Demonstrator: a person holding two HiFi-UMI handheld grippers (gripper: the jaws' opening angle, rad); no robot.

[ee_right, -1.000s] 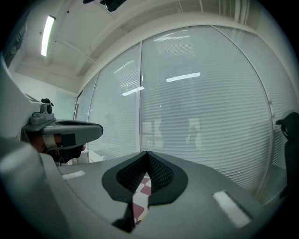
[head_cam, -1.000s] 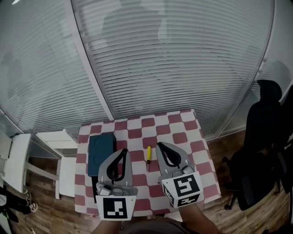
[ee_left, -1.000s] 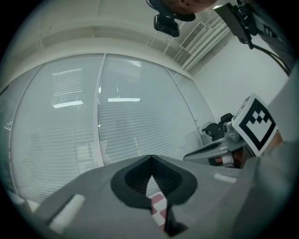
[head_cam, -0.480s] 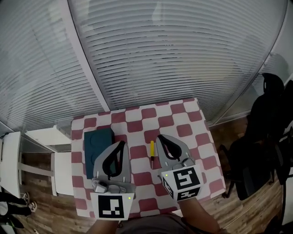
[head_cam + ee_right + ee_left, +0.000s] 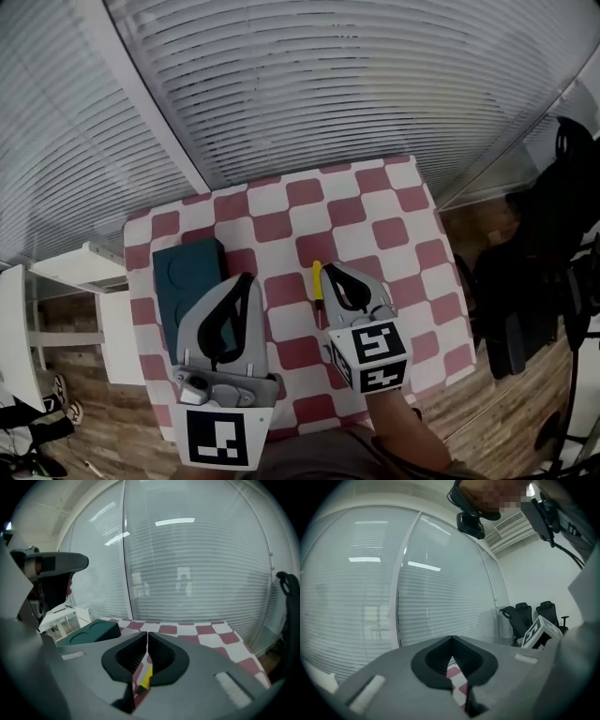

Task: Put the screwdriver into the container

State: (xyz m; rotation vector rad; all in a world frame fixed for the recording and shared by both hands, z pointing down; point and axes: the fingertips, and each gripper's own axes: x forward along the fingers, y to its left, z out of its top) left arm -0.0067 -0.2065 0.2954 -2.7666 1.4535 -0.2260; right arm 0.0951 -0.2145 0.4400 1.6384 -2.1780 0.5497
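Observation:
A yellow-handled screwdriver (image 5: 317, 280) lies on the red-and-white checked table (image 5: 375, 202), handle pointing away from me. A dark teal container (image 5: 190, 290) rests at the table's left side. My right gripper (image 5: 328, 270) is shut and empty, its tips just right of the screwdriver's handle and above it; its body hides the shaft's near end. Through its jaws I see the yellow handle (image 5: 146, 676) below and the container (image 5: 92, 632) to the left. My left gripper (image 5: 246, 279) is shut on nothing, held over the table beside the container's right edge.
A white shelf unit (image 5: 66, 272) stands left of the table. Black office chairs (image 5: 548, 234) sit to the right on the wooden floor (image 5: 506, 422). A glass wall with blinds (image 5: 309, 84) runs behind the table's far edge.
Both grippers have moved forward over the table. The right gripper's tips have come up beside the screwdriver's handle, and the left gripper sits higher and nearer the head camera. Both jaws stay shut.

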